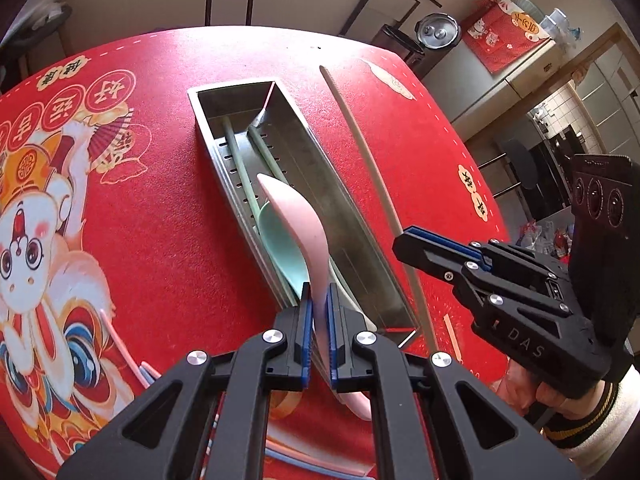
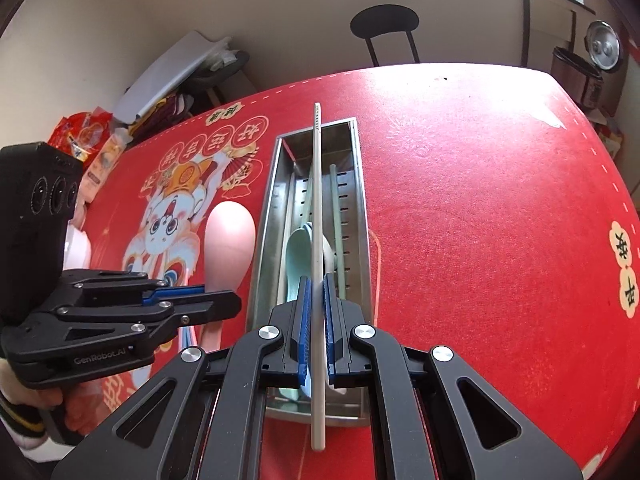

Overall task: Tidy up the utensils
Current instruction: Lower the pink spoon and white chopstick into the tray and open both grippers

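The long rectangular stainless-steel utensil tray lies on the red printed tablecloth and already holds a mint-green plastic spoon and a pair of pale green chopsticks laid lengthwise on its perforated floor. Two more pieces are on their way in. The left gripper has its blue-padded jaws closed tight on the neck of a pink plastic spoon, whose bowl rises ahead of the fingers, over the near part of the tray in the left wrist view. The right gripper is likewise clamped shut on a single off-white chopstick, held about midway so that it runs forward along the tray's length and sticks out behind the fingers as well; in the right wrist view it lines up almost with the tray's long axis. Both items look clear of the tray, though how high I cannot tell. The step in hand appears to be carrying spoon and chopstick to the tray. The next move probably calls for lowering each piece lengthwise between the walls, the spoon beside the mint one, the chopstick with the green pair, and only then parting the jaws. A black chair stands beyond the table.
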Available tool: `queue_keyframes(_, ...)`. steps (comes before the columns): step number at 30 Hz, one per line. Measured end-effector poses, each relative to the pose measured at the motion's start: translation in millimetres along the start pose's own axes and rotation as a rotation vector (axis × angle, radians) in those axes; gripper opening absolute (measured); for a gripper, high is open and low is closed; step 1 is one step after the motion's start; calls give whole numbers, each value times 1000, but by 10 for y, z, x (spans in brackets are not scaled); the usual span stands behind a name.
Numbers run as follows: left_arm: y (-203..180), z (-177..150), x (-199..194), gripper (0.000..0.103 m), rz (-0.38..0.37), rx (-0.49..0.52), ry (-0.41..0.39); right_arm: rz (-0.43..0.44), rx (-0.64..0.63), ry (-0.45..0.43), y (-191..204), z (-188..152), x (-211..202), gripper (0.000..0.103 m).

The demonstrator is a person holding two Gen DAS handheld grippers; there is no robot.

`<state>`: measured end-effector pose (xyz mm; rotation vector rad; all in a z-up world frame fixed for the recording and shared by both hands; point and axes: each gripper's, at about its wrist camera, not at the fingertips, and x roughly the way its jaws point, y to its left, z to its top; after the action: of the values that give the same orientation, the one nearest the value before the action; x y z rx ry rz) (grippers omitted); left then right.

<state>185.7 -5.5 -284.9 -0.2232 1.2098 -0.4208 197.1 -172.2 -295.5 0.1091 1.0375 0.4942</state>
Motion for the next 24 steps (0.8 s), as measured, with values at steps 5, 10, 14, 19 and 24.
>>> queue_keyframes(5, 3, 156, 194, 6, 44, 11, 44, -12, -7, 26, -61, 51, 161, 6)
queue_keyframes(10, 39, 203, 338, 6, 60, -1, 79, -24, -14, 42, -95, 72, 263, 6)
queue_keyframes(14, 78, 208, 409, 6, 58, -23, 98, -27, -4, 49, -121, 79, 314, 6)
queue_keyframes(19, 73, 202, 439, 7, 63, -24, 109, -25, 3, 57, -116, 75, 370, 6)
queue_keyframes(24, 18, 215, 514, 7, 63, -22, 119, -24, 12, 60, -125, 82, 396, 6)
